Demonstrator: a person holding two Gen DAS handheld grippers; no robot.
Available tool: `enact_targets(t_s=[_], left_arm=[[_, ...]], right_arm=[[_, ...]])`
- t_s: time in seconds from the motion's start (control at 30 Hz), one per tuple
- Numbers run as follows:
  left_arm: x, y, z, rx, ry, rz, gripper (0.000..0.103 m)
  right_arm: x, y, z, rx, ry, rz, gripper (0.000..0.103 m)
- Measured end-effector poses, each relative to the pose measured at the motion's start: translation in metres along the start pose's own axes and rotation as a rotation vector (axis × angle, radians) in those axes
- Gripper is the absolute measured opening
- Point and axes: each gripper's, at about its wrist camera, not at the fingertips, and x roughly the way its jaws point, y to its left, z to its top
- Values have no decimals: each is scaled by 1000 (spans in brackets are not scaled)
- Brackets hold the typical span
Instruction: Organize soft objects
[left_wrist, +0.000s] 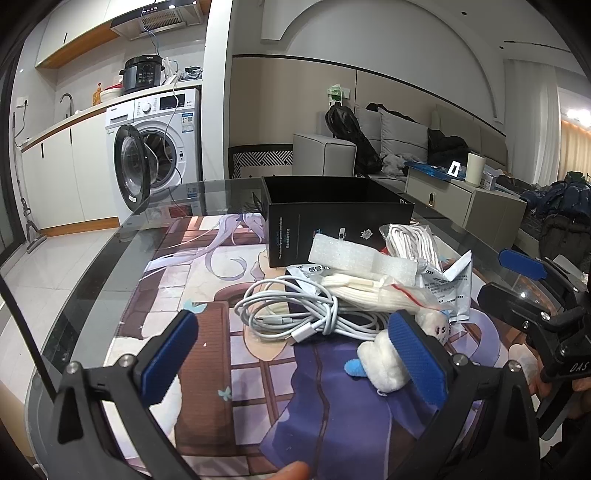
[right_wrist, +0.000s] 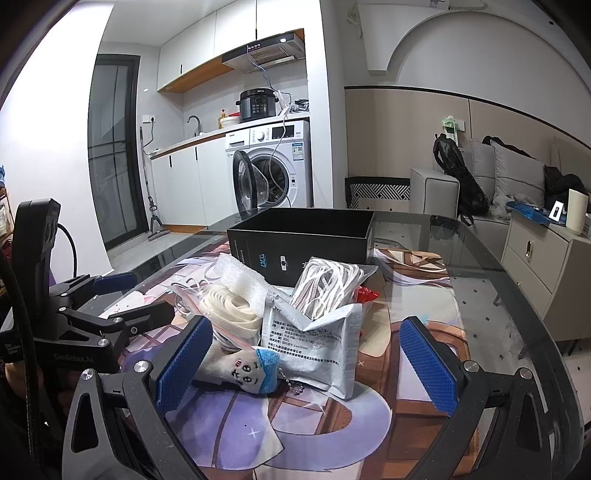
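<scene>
currently, in the left wrist view, the left gripper (left_wrist: 295, 354) hangs low over the printed desk mat (left_wrist: 207, 280) with its jaws spread wide and nothing between the blue pads. its right-hand pad (left_wrist: 415, 358) sits in front of the white plush toy (left_wrist: 384, 363), which lies on the mat with a blue tip pointing left; contact between pad and toy cannot be confirmed. just beyond the toy lies the coiled white charging cable (left_wrist: 295, 314). behind the cable, a bagged cream knit item (left_wrist: 373, 290) rests under a white foam block (left_wrist: 364, 260). a bundle of white cord (left_wrist: 413, 236) and a crumpled silver pouch (left_wrist: 452, 284) lie to the right of the foam. the open black box (left_wrist: 332, 221) stands upright behind the pile, nearly touching it. the right gripper (left_wrist: 517, 280) is visible at the right edge.

in the right wrist view, the right gripper (right_wrist: 306, 358) is likewise wide open and holds nothing. the plush toy (right_wrist: 247, 369) lies beside its left-hand pad (right_wrist: 183, 363), face toward the camera, with a ball chain trailing right. the silver pouch (right_wrist: 314, 339) lies between the pads, farther out. the cord bundle (right_wrist: 328, 284) rests behind it, the foam block (right_wrist: 242, 275) and knit item (right_wrist: 229, 310) to the left. the black box (right_wrist: 299, 240) stands at the rear on the glass table (right_wrist: 517, 295). the left gripper (right_wrist: 122, 295) enters from the left edge.
</scene>
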Motion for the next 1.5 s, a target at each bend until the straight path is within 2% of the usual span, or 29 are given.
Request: enact_targets(t_s=[1.5], left_arm=[[-2,3,8,-2,0,-2,103]], right_arm=[[5,6,0,-5,21,-11,103]])
